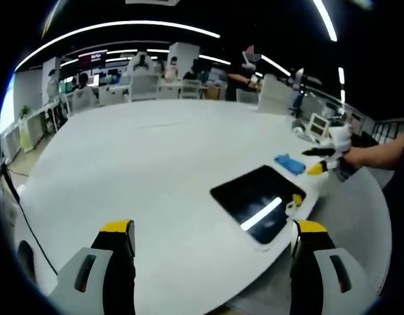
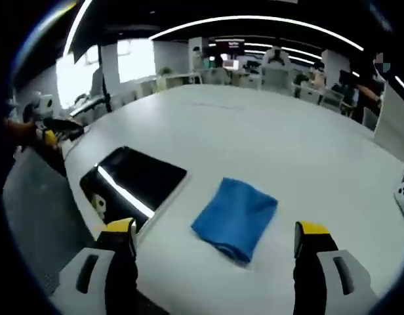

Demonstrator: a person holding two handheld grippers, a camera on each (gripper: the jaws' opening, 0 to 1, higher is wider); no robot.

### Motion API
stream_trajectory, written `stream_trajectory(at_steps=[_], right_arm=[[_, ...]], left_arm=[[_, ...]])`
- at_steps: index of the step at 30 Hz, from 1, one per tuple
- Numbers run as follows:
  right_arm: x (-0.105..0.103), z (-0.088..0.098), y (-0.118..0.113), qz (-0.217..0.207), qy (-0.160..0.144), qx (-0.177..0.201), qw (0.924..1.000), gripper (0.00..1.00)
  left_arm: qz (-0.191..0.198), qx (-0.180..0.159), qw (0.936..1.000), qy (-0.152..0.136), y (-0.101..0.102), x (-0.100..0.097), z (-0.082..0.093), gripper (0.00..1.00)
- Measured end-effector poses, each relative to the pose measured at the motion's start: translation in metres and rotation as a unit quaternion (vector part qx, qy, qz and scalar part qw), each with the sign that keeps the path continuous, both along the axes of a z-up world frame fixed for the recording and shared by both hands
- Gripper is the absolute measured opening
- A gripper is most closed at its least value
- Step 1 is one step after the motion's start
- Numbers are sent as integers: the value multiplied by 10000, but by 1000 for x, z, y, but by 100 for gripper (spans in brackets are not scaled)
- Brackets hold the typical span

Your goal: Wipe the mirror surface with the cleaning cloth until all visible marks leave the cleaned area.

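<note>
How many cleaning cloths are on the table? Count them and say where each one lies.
1. The blue cleaning cloth lies folded on the white table, just beside the mirror, ahead of the open right gripper. Nothing suggests another.

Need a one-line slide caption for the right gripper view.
Open right tongs hover over a folded blue cleaning cloth lying beside the dark mirror on a white table.

Left gripper view: the cleaning cloth (image 1: 290, 163) appears too small to show folds or texture. The right gripper (image 1: 324, 159), held by a person's hand (image 1: 359, 157), is too small to tell how its fingers stand. Right gripper view: the left gripper (image 2: 52, 134) is cut off by the picture's edge. The mirror (image 2: 133, 178) reflects ceiling lights; marks on it cannot be made out.
</note>
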State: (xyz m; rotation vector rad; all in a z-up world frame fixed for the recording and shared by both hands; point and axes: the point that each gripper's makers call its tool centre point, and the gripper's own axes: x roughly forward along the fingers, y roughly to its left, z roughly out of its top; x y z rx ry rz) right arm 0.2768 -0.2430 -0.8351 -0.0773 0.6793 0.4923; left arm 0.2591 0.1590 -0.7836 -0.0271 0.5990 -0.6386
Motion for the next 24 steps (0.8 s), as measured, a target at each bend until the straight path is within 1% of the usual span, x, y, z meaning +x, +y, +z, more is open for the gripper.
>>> stream_trajectory(at_steps=[1,2,3,6,9,13,16,17,21,24], right_arm=[[-2,8,-4,75,-95,118,9999,100],[-2,10,-5,113,-121,148,9998,100],[-6,17,-7,233,-166,200,9994,100],[-19,24,-14,622,-68,181,9979,100],[-29,28,-22,830,-69,73,9965,100],[-38,24,-38,805,2,59,9967,100],[-40,22,-44,790,-5,37,9969,100],[-40,22,-44,782,10,71,9969,100],[-40,25,-37,873,-83,65,9961,100],[-39,25,-36,932,-97,66,9956,100]], left_arm=[[-2,12,10000,-10,0,-1,0,100],[-3,20,10000,-18,0,-2,-1,100],[-4,33,10000,-25,1,-3,-2,100],[37,20,10000,-45,4,-5,-2,100],[45,18,9999,-100,5,-5,0,100],[42,47,9998,-163,5,-7,3,100],[40,57,9999,-146,6,-8,1,100],[31,58,9999,-153,6,-9,1,100],[-33,53,9998,-201,4,-9,2,100],[-46,78,9996,-255,4,-6,5,100]])
